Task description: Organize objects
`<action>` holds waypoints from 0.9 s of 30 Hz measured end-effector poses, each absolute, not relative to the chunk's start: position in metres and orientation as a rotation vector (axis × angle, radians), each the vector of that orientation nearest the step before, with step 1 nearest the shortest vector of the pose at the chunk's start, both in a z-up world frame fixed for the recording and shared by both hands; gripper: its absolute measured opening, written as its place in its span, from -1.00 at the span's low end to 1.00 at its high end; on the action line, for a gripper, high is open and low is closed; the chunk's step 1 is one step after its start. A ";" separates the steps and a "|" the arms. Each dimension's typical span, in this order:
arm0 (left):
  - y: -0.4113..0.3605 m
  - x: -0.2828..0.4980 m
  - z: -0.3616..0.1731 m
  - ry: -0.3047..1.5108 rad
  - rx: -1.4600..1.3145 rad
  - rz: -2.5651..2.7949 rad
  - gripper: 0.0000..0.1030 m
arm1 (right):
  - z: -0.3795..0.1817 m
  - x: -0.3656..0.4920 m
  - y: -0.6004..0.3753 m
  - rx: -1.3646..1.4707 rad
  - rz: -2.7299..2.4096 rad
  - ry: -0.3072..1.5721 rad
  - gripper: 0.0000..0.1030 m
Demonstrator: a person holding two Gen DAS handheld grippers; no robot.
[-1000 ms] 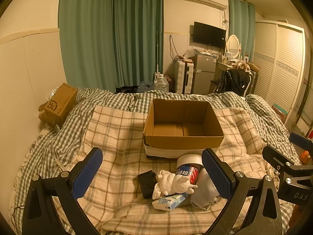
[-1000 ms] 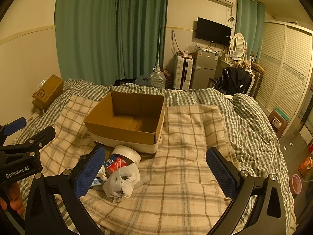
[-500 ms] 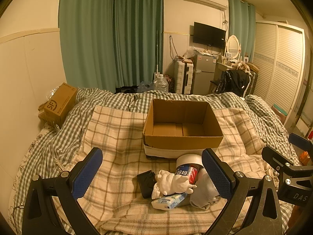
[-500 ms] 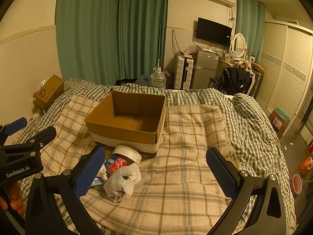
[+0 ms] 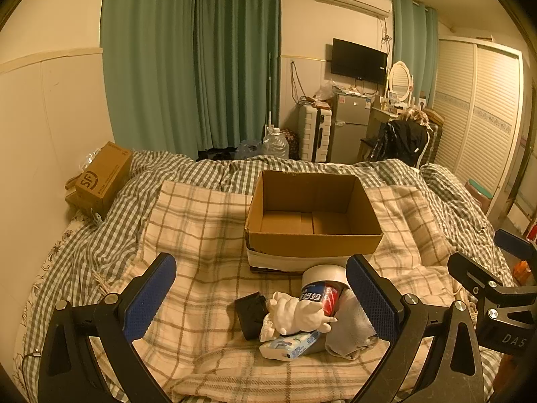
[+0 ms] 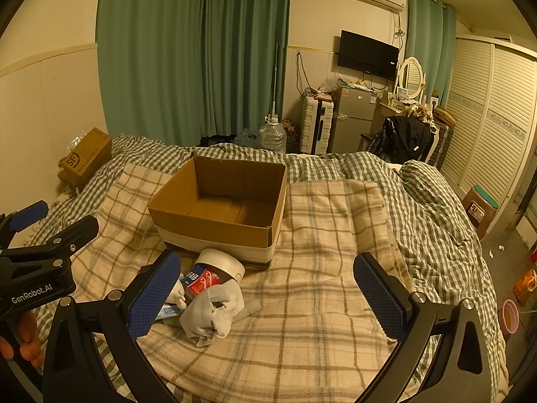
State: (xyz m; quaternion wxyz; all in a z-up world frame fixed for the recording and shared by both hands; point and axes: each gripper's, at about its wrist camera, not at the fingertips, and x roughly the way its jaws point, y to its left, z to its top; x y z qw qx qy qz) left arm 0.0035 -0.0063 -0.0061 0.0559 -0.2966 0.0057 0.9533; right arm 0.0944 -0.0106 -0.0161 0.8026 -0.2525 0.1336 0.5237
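From the left wrist, almost nothing had shifted over the last second: the left hand-held gripper (image 5: 261,297) hung open above the pile (image 5: 303,319), just before the empty box (image 5: 313,215). From the right wrist, the right hand-held gripper (image 6: 266,294) likewise stayed open and empty, so sorting had not begun.

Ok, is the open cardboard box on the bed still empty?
Empty: the cardboard box shows only bare floor in both views; the jar and white glove lie outside on the blanket.

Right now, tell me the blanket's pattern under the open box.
Cream blanket with brown plaid lines; right wrist view shows it best.
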 end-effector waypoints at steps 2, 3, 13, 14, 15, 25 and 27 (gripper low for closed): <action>-0.007 0.003 -0.006 0.020 -0.896 2.891 1.00 | -0.016 0.093 -0.011 -0.539 1.118 0.284 0.99; -0.007 0.003 -0.005 0.021 -0.895 2.889 1.00 | -0.015 0.093 -0.011 -0.538 1.119 0.283 0.99; -0.006 0.003 -0.003 0.022 -0.886 2.873 1.00 | -0.015 0.090 -0.011 -0.535 1.102 0.284 0.99; -0.006 0.003 -0.003 0.022 -0.885 2.871 1.00 | -0.014 0.090 -0.011 -0.535 1.103 0.283 0.99; -0.006 0.003 -0.003 0.023 -0.885 2.869 1.00 | -0.015 0.090 -0.011 -0.535 1.102 0.283 0.99; -0.009 -0.002 -0.005 0.032 -0.896 2.856 1.00 | -0.019 0.089 -0.005 -0.548 1.103 0.293 0.94; -0.010 -0.004 -0.008 0.031 -0.904 2.852 1.00 | -0.020 0.090 -0.003 -0.547 1.093 0.300 0.94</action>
